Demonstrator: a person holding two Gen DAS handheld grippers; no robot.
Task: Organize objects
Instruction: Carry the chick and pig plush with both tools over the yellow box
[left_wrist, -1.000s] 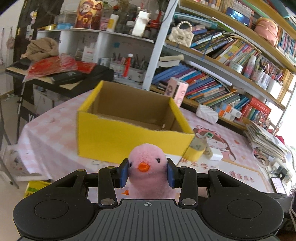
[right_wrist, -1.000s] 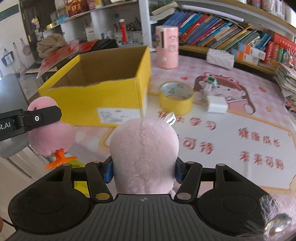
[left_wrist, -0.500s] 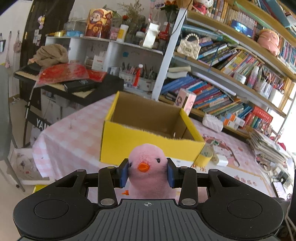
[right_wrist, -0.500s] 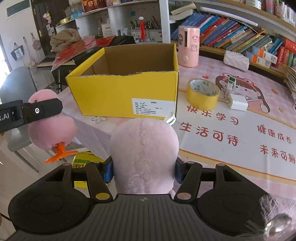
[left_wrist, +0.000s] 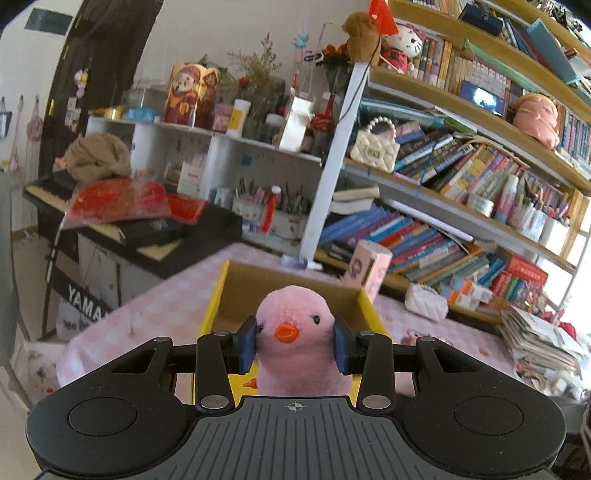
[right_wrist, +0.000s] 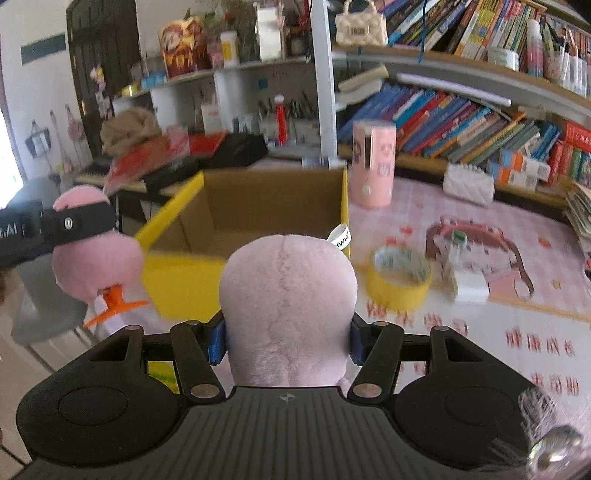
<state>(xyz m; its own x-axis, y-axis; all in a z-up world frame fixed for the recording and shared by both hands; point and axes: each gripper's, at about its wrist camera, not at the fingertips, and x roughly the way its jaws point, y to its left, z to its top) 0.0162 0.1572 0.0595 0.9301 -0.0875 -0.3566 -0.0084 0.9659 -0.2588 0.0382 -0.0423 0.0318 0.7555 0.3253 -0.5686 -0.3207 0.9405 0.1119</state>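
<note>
In front of the yellow cardboard box (right_wrist: 236, 236), both grippers carry a plush toy above the near edge of the pink table (right_wrist: 517, 332). The left gripper (left_wrist: 294, 345) is clamped on a pink duck (left_wrist: 295, 332), its blue pads (left_wrist: 246, 345) pressing the sides of the head just beside the orange beak, so the face looks back at the camera. The right wrist view shows the same duck (right_wrist: 92, 254) hanging out to the left of the box, its orange feet dangling free. The right gripper (right_wrist: 286, 341) is closed on a second pink plush (right_wrist: 288, 310), seen from behind, with a white tag sticking out at its upper right.

Both toys look light, soft and squashy: the fur bulges slightly around the pads. They are unlikely to break or slip, but a soft body can sag or swivel in a narrow pinch. Holding across the widest stuffed part, as both grippers do, seems the safest place; feet, beak and tag would be poor places to hold. The box stands open and looks empty as far as its interior shows, so dropping from low over its opening should suffice. A yellow tape roll (right_wrist: 400, 282) lies to the right of the box.
</note>
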